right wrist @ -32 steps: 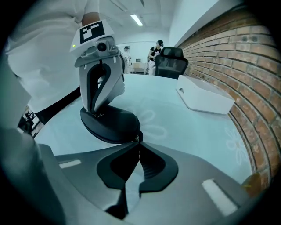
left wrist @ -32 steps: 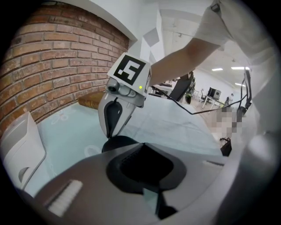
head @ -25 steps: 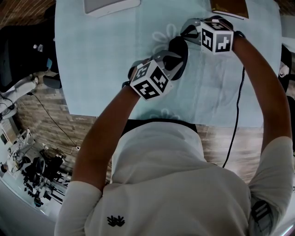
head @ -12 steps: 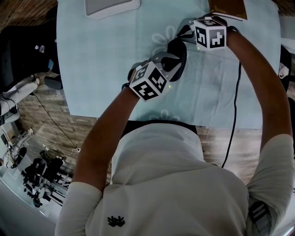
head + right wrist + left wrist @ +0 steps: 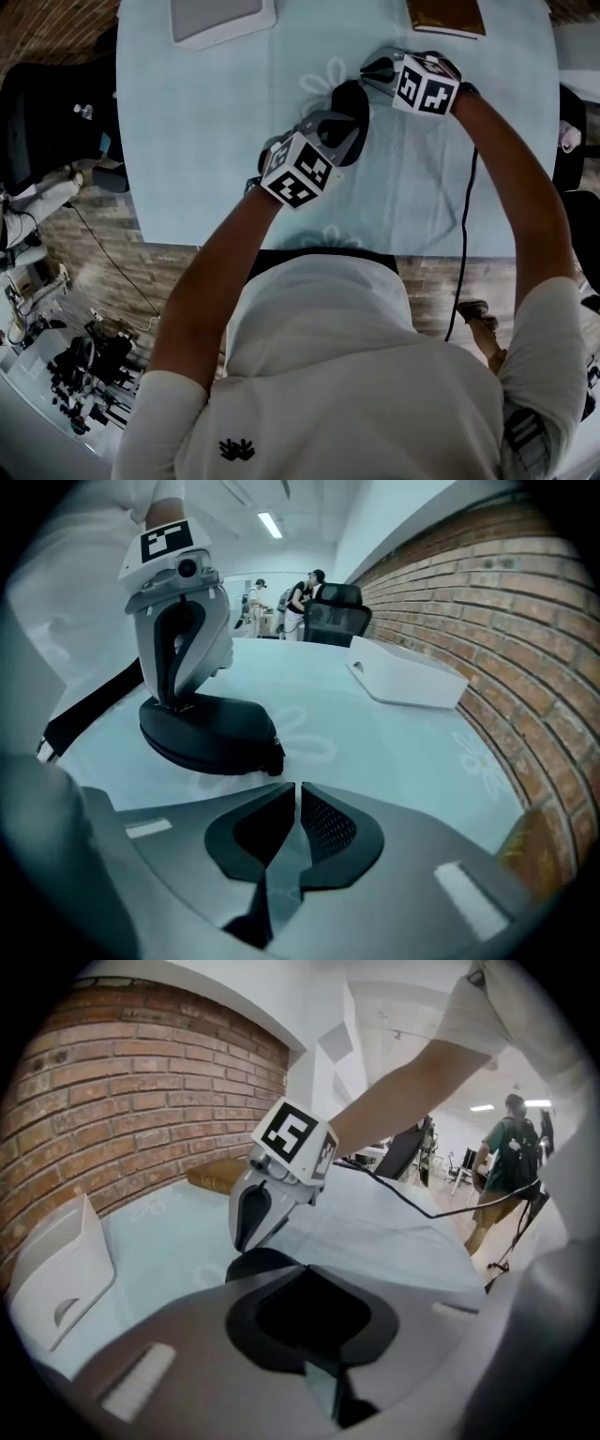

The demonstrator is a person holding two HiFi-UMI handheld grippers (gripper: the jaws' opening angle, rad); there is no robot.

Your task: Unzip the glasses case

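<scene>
Black and shut all the way round, the glasses case [image 5: 351, 101] lies on a light blue cloth [image 5: 206, 141] that covers the table. It sits near the far middle of the cloth, on a pale flower print.

The left gripper [image 5: 339, 129] comes down onto the case from above. Its jaws are closed on the top of the case and pinch it, and in the left gripper view the space between the pads is filled with black. The right gripper view shows it standing nearly upright on the end of the case farther from that camera.

The right gripper [image 5: 368, 70] is just beside the case, on the other side of it. Its jaws are pressed almost together, with only a thin slit between the pads and nothing in it. It does not touch the case. A small zip pull [image 5: 278, 752] hangs at the end of the case that faces this gripper.

A white tray [image 5: 220, 17] rests at the far left of the cloth. A flat brown thing [image 5: 445, 13] lies at the far right. A brick wall [image 5: 469, 592] runs along the table.
</scene>
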